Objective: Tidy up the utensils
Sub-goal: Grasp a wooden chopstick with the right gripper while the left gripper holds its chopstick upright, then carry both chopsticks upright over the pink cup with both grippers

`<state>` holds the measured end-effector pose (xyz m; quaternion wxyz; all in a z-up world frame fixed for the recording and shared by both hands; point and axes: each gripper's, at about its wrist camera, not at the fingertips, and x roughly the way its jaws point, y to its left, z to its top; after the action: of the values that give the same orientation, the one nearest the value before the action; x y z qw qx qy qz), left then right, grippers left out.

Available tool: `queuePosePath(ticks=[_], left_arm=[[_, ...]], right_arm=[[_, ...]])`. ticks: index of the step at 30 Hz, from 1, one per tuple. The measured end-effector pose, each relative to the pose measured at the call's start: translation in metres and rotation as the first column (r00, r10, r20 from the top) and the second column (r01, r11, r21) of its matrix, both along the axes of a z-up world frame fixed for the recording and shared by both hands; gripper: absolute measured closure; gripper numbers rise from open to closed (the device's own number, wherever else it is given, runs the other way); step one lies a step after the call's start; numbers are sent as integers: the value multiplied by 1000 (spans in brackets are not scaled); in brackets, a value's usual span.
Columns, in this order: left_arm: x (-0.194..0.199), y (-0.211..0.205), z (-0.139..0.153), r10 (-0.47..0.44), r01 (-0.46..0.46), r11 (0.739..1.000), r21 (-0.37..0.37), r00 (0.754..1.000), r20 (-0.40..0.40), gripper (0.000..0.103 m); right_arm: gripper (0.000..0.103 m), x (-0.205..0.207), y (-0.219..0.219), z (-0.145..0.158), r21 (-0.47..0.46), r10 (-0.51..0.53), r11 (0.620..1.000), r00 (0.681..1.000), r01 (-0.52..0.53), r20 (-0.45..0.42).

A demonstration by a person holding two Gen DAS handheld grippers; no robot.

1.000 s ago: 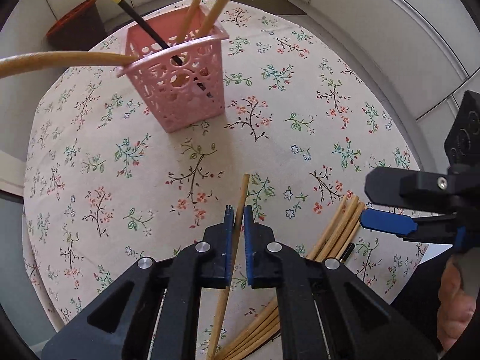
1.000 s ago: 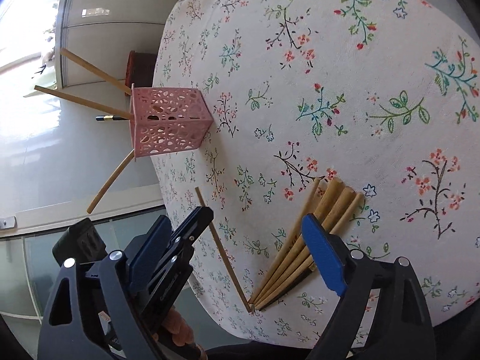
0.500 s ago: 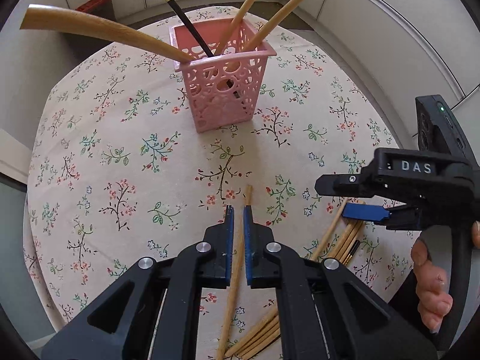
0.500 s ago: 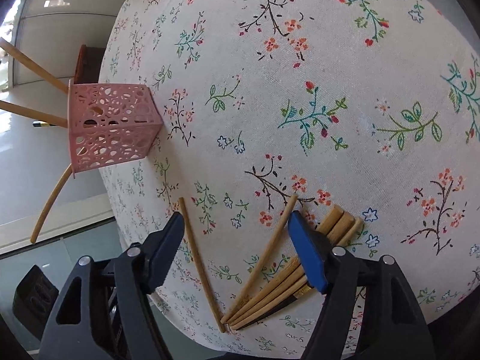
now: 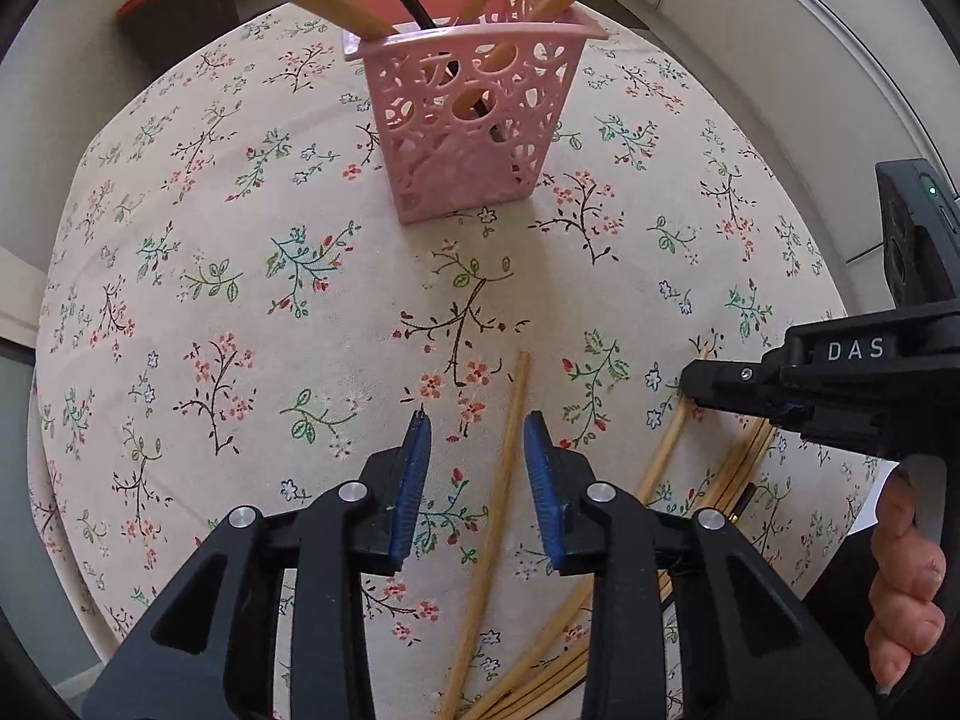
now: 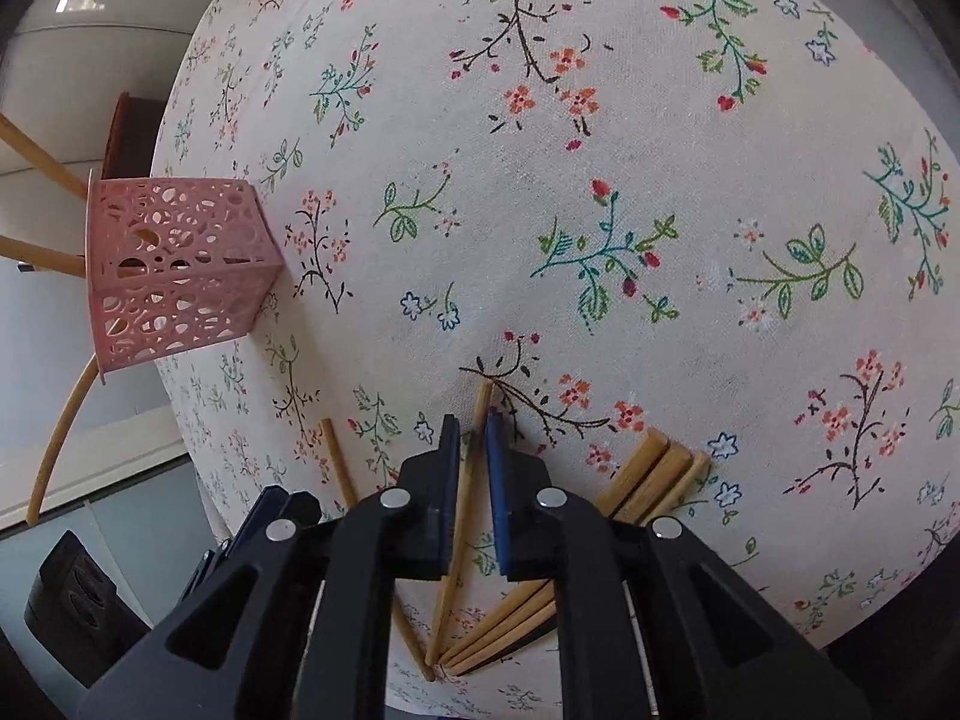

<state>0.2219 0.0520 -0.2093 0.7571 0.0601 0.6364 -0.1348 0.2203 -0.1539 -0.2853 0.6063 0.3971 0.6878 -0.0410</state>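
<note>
A pink perforated basket (image 5: pixel 474 120) (image 6: pixel 174 264) stands on the floral tablecloth and holds several wooden utensils and a black chopstick. My left gripper (image 5: pixel 477 426) points down at the cloth with its jaws opening; one wooden chopstick (image 5: pixel 504 480) lies flat between them, touched by neither pad. My right gripper (image 6: pixel 473 423) (image 5: pixel 696 387) is closing around another wooden chopstick (image 6: pixel 474 450) that lies at the edge of the pile (image 6: pixel 648 474). A sliver of gap still shows beside its right pad.
The loose chopsticks (image 5: pixel 738 468) fan out near the table's near edge. A dark stool with a red top (image 5: pixel 180 18) stands beyond the far edge. A person's hand (image 5: pixel 906 588) holds the right gripper's handle. The left gripper's blue pads (image 6: pixel 264 516) show at lower left.
My left gripper has gone from shut on the chopstick to open, and the stick now lies on the cloth. My right gripper's jaws came in from wide around a single chopstick.
</note>
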Motion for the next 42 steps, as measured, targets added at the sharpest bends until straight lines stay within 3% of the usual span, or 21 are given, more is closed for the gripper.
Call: queuePosePath(ticks=[1, 3, 9, 12, 13, 14, 17, 18, 20, 21, 27, 30, 35, 39, 42], left_arm=[[1, -3, -1, -7, 7, 1000, 2, 1000, -2, 72], [2, -9, -4, -25, 25, 1000, 17, 1000, -8, 72], [8, -33, -35, -70, 77, 992, 103, 995, -70, 73], [11, -38, -32, -81, 85, 990, 111, 996, -35, 76], [11, -39, -30, -86, 87, 990, 113, 996, -18, 84], [11, -41, -29, -91, 92, 990, 107, 996, -8, 100], [11, -46, -26, -89, 87, 989, 116, 996, 11, 99], [11, -45, -23, -81, 78, 990, 120, 996, 23, 99], [12, -35, -13, -59, 53, 992, 117, 997, 47, 100], [12, -29, -4, -43, 37, 994, 102, 997, 62, 100], [-8, 7, 62, 47, -49, 999, 8, 981, 190, 99], [-31, 27, 97, 103, -99, 995, -26, 957, 270, 99], [-83, 54, 138, 193, -165, 981, -106, 899, 393, 100], [-117, 50, 152, 212, -182, 977, -109, 853, 476, 99], [-136, 46, 162, 216, -188, 976, -107, 835, 506, 100]], right_arm=[[81, 0, -1, 2, 8, -4, 1000, 1000, 3, 6], [78, 1, 2, 4, 3, 0, 1000, 1000, 0, 11], [80, -3, -1, 0, 37, -42, 998, 999, 42, 4], [80, -3, -6, -3, 69, -63, 996, 998, 63, -5], [79, -2, -6, -3, 68, -61, 996, 998, 62, -6], [78, -3, -6, -2, 61, -58, 996, 998, 58, -5], [78, 1, 6, 4, -6, -26, 1000, 1000, 26, 5], [79, 2, 11, 7, -42, -6, 999, 1000, 6, 11], [94, 5, 19, 9, -109, 26, 994, 999, -23, 31], [96, 5, 20, 9, -120, 30, 993, 999, -25, 41], [97, -5, 29, 33, -69, 65, 996, 976, -52, 209], [97, -19, 44, 71, -108, 161, 986, 922, -131, 352], [97, -69, 70, 141, -237, 353, 935, 736, -263, 578], [97, -106, 90, 177, -312, 440, 898, 605, -311, 664], [97, -125, 94, 193, -330, 465, 884, 557, -331, 688]])
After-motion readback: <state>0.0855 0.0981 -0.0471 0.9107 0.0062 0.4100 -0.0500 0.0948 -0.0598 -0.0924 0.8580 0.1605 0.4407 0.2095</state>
